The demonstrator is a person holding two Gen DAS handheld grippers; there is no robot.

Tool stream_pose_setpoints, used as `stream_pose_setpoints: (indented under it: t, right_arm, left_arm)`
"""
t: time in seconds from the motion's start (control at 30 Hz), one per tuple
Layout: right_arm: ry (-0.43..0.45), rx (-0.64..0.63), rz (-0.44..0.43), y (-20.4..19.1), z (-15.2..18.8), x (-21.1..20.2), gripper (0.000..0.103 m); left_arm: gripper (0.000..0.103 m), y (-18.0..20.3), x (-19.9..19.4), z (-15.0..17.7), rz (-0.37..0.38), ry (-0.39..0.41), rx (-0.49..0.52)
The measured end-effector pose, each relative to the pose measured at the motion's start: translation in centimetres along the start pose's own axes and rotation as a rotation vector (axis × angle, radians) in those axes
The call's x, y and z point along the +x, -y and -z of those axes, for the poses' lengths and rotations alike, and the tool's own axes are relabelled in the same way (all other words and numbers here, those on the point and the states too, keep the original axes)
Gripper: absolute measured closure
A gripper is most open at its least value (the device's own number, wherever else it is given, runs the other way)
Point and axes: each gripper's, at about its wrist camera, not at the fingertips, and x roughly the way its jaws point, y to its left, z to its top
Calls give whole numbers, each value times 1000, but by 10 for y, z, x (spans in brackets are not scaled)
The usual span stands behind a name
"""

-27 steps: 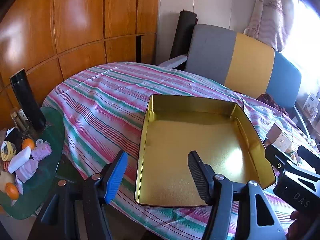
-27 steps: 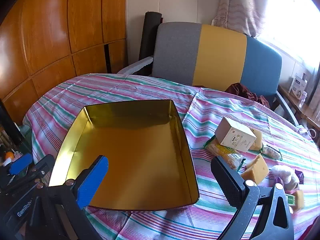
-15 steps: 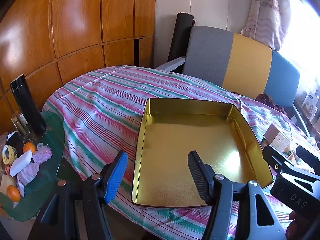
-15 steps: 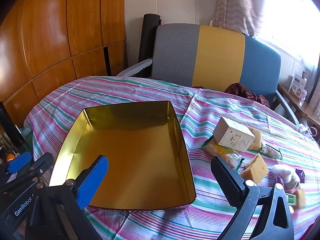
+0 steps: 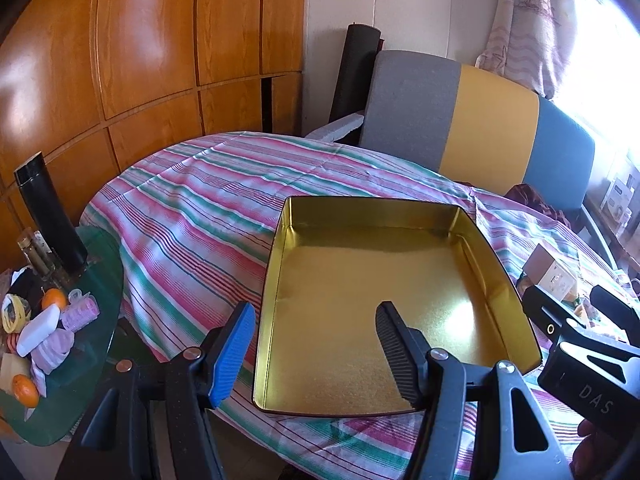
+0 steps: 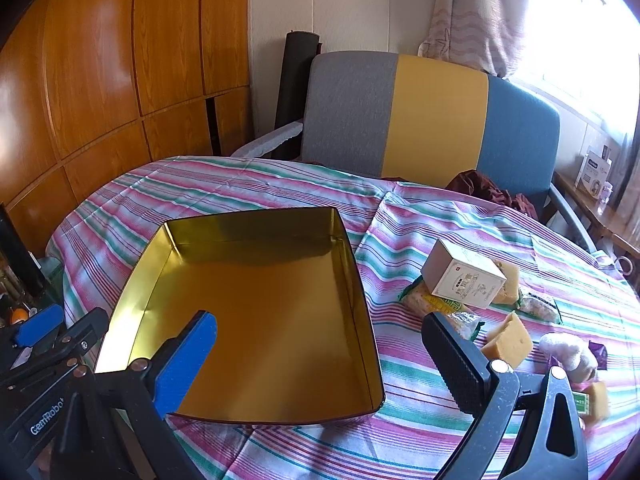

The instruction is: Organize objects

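An empty gold metal tray (image 5: pixel 280 280) (image 6: pixel 360 280) lies on the striped tablecloth. To its right lie a small white box (image 6: pixel 464 278) (image 5: pixel 550 274), snack packets (image 6: pixel 440 308), yellow sponge pieces (image 6: pixel 508 334) and a white fluffy item (image 6: pixel 568 354). My left gripper (image 5: pixel 314 314) is open and empty, over the tray's near left corner. My right gripper (image 6: pixel 318 326) is open and empty, over the tray's near right part. The right gripper also shows in the left wrist view (image 5: pixel 580 308).
A grey, yellow and blue sofa (image 6: pixel 400 120) stands behind the table. Wooden panels (image 5: pixel 140 40) line the left wall. A green glass side table (image 5: pixel 96 360) at the left carries oranges (image 5: pixel 54 298), a black flask (image 5: pixel 52 220) and small items.
Both grippers have drawn back and risen slightly, so the tray sits lower and a little further off in both views. Both stay open.
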Motion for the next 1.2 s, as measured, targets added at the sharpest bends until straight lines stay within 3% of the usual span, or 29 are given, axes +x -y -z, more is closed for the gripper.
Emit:
stream_pose_setpoints:
  t: [0.43,0.5,0.63,0.77,0.93,1.03,1.2]
  right_arm:
    - [-7,5,14,13,4,6,0]
    - [-7,5,19,16,5,7,0]
    - [-8,16,36,25,5,8,0]
    - [-1,28,56,35,6,6,0]
    - [6,30,84,52,8,5,0]
    - [3,40,101,66,9,5,0]
    - [-8,64,133,104,12,3,0]
  left_arm:
    - [39,12,6,3,41,-12,34]
    - [39,13,8,3,100,-21,37]
    - [38,12,19,4,319,-112,7]
    - [38,21,23,2,275,-148,64]
    - [38,26,19,-2,305,-132,75]
    - [37,35,27,-5,356,-180,94]
    - [35,60,29,-10,367,-201,174]
